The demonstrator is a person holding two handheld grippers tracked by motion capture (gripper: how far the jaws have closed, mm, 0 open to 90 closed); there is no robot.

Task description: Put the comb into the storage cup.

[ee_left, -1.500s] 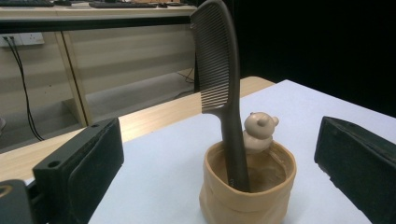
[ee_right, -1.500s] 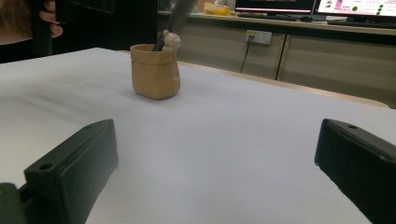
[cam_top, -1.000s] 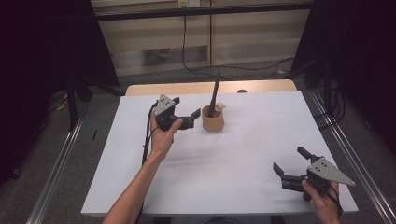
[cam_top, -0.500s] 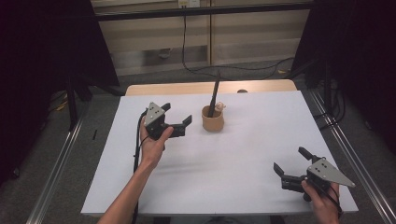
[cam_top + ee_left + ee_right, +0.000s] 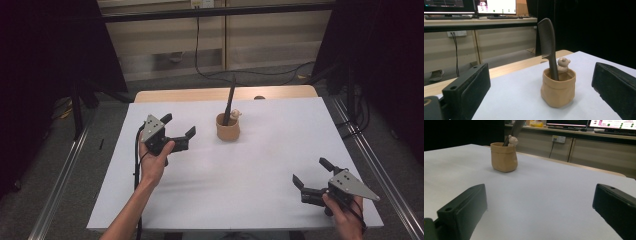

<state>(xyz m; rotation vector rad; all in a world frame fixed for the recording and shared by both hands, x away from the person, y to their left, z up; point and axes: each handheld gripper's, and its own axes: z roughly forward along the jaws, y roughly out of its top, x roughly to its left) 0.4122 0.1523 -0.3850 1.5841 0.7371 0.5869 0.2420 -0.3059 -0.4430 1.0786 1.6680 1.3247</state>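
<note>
A small tan cup [image 5: 228,128] stands on the white table [image 5: 260,165], toward the back middle. A dark comb [image 5: 229,102] stands upright in it, beside a little bear figure [image 5: 563,64] on the cup's rim [image 5: 559,77]. My left gripper [image 5: 178,126] is open, held left of the cup with its jaws turned toward it and nothing between them. My right gripper [image 5: 311,171] is open near the table's front right corner, low over the surface and empty. In the right gripper view the cup [image 5: 504,157] stands far off at the upper left.
A wooden strip [image 5: 225,93] runs along the table's back edge. Metal rails [image 5: 372,165] flank the table on the floor, and cables [image 5: 235,72] lie behind it. Desks with monitors [image 5: 495,6] stand beyond. Bare white surface [image 5: 235,180] lies between the two grippers.
My left gripper has drawn back from the cup, moving left and toward the front of the table, still open. The right gripper has stayed in place.
</note>
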